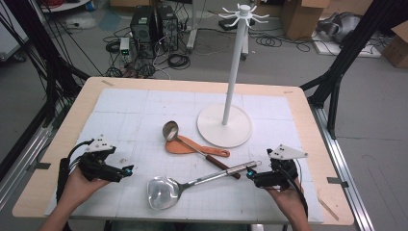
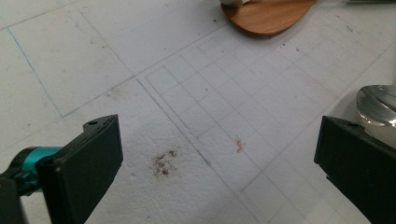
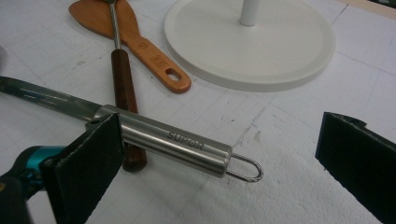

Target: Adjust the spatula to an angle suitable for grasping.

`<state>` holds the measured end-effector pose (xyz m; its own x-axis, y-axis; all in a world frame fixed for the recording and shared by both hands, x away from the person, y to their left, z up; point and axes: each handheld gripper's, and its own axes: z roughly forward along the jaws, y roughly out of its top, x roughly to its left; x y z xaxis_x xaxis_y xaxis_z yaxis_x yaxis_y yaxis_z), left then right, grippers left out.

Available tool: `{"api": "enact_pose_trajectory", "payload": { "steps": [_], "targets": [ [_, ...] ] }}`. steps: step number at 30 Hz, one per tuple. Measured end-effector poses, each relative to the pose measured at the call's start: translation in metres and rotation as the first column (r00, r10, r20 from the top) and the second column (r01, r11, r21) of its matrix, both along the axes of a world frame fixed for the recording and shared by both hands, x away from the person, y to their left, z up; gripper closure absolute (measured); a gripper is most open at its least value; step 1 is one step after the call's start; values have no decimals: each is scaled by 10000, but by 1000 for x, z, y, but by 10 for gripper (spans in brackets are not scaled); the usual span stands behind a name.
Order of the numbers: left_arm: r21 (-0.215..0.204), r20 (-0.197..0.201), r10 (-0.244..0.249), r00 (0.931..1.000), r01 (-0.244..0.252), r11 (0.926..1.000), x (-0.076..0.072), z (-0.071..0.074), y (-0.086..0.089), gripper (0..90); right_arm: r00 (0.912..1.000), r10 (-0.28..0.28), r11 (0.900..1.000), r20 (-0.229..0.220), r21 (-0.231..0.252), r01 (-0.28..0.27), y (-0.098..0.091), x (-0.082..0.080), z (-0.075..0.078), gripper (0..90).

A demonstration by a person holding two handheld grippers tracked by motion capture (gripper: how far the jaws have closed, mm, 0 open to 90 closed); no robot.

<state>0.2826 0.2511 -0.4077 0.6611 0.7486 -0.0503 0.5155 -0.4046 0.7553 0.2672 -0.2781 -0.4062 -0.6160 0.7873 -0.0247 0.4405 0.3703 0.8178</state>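
As seen from the high view, the left gripper [image 1: 129, 169] rests low over the white gridded mat [image 1: 125, 110] at the table's left, its jaws spread wide with nothing between them; in the left gripper view only bare, stained mat lies between the two black pads. Just right of it lies the large steel ladle [image 1: 163, 191], bowl toward the near edge, its handle running up and to the right. Behind it lie a wooden spatula [image 1: 185, 147] and a small ladle [image 1: 171, 130] with a dark wooden grip, crossed over one another, the small ladle's grip end passing under the large ladle's handle. Farther back stands the white rack [image 1: 234, 72] on its round base. At the right, the right gripper [image 1: 250, 174] sits at the ladle's handle end [image 3: 173, 142]; its jaws stand wide apart and grip nothing, the hanging loop lying between them.
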Motion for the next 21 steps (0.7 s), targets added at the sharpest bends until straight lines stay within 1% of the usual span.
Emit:
{"api": "enact_pose_trajectory", "payload": {
  "steps": [5, 8, 10, 12, 15, 18, 21],
  "targets": [
    [-89, 6, 22, 10000, -21, 10000, 0, 0, 2, 17, 10000, 59, 10000, -68, -17, -59, 3, 0, 0, 2],
    [-43, 23, 30, 10000, -30, 10000, 0, 0, 3, 17, 9999, 141, 9999, -76, -35, -142, 3, 0, 0, 2],
    [-84, 27, -2, 10000, 2, 10000, 0, 0, 2, 17, 9997, 179, 9998, -150, 25, -179, 4, 1, 0, 3],
    [-110, 43, -14, 10000, 15, 9999, -1, 0, 2, 17, 9997, 238, 9997, -111, 47, -238, 4, 1, 0, 3],
    [-97, 33, -58, 10000, 58, 9999, -2, 1, 3, 17, 9996, 228, 9996, -169, 169, -225, 4, 1, 2, 3],
    [-99, 52, -79, 10000, 80, 9999, -3, 2, 3, 17, 9995, 274, 9993, -134, 261, -270, 6, 0, 4, 2],
    [-141, 107, -64, 9999, 66, 9999, -3, 2, 1, 17, 9986, 463, 9980, -251, 449, -451, 8, 2, 8, 3]
  ]
}}
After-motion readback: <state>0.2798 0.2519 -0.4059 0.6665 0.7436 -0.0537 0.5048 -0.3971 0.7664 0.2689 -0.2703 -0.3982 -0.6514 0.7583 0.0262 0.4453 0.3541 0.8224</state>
